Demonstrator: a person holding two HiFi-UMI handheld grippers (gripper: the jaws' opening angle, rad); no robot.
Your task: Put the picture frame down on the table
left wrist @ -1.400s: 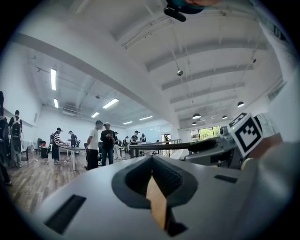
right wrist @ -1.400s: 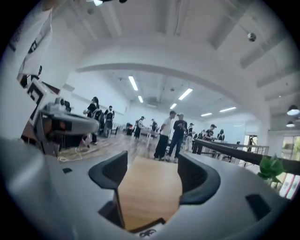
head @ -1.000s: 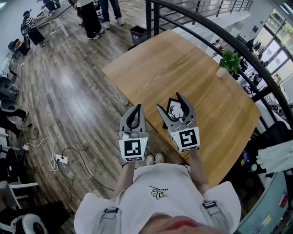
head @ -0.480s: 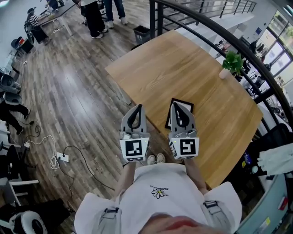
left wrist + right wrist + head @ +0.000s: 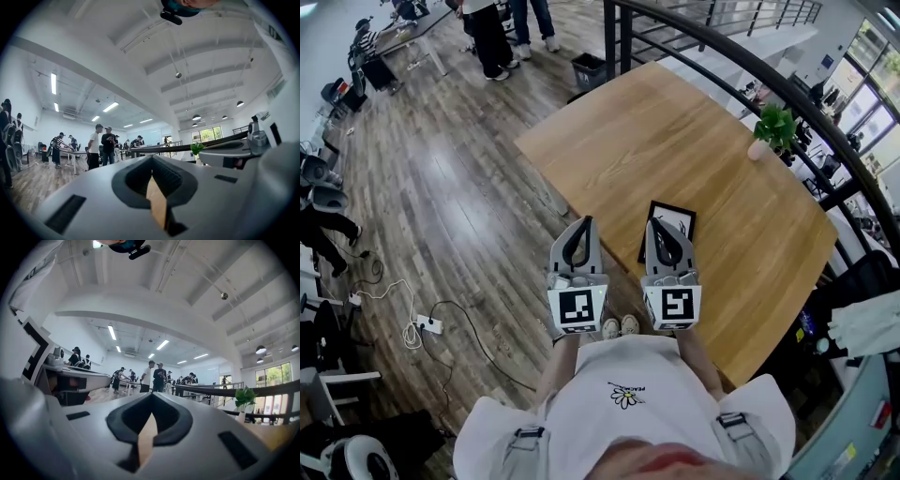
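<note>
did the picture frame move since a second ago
Yes. The picture frame went from tilted up to lying flat on the table, near its front edge.

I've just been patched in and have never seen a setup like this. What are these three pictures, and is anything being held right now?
There is no robot arm here: a person holds a two-jaw gripper in each hand. The head view comes from a camera on the person's head, looking steeply down at the left gripper and the right gripper. The other two pictures come from cameras riding on the grippers, each looking along its own jaws. Both pairs of jaws are closed with nothing between them, so nothing is held. On the wooden table a black picture frame lies past the right gripper, and a small potted plant stands near the far edge.
</note>
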